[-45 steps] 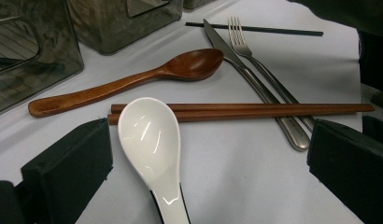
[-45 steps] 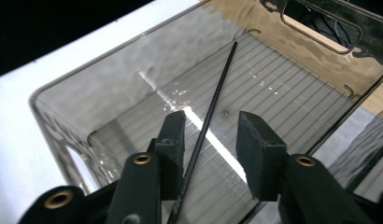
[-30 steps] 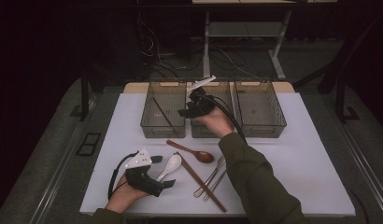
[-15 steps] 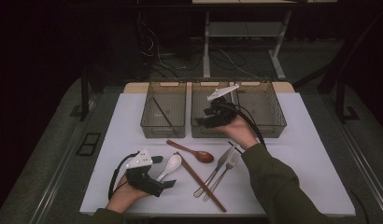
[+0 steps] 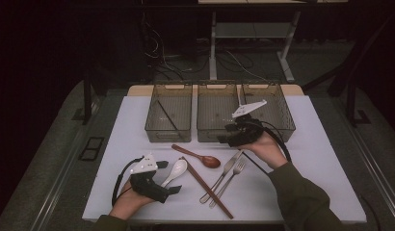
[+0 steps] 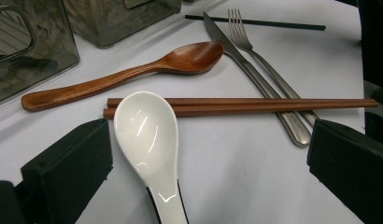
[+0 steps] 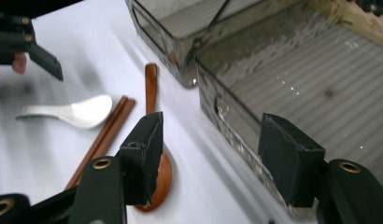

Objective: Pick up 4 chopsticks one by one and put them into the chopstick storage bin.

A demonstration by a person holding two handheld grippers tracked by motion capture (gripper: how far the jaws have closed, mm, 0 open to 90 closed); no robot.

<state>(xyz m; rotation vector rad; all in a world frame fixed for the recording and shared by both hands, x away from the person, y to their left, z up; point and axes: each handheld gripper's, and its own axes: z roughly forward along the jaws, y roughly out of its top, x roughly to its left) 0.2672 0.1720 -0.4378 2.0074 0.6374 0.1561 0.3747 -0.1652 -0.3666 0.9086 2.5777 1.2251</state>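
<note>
Glossy white spoon (image 6: 147, 135), polished wooden spoon (image 6: 133, 72)

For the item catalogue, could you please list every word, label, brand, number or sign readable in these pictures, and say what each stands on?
None can be read: no print shows on the white spoon, wooden spoon, chopsticks, knife, fork, bins or grippers.

Right gripper (image 5: 223, 138), frame centre: black body, white three-cornered top plate, black cable; brass-coloured screws beside square black jaw pads. Dark olive sleeve (image 5: 301, 197), lower right.
</note>
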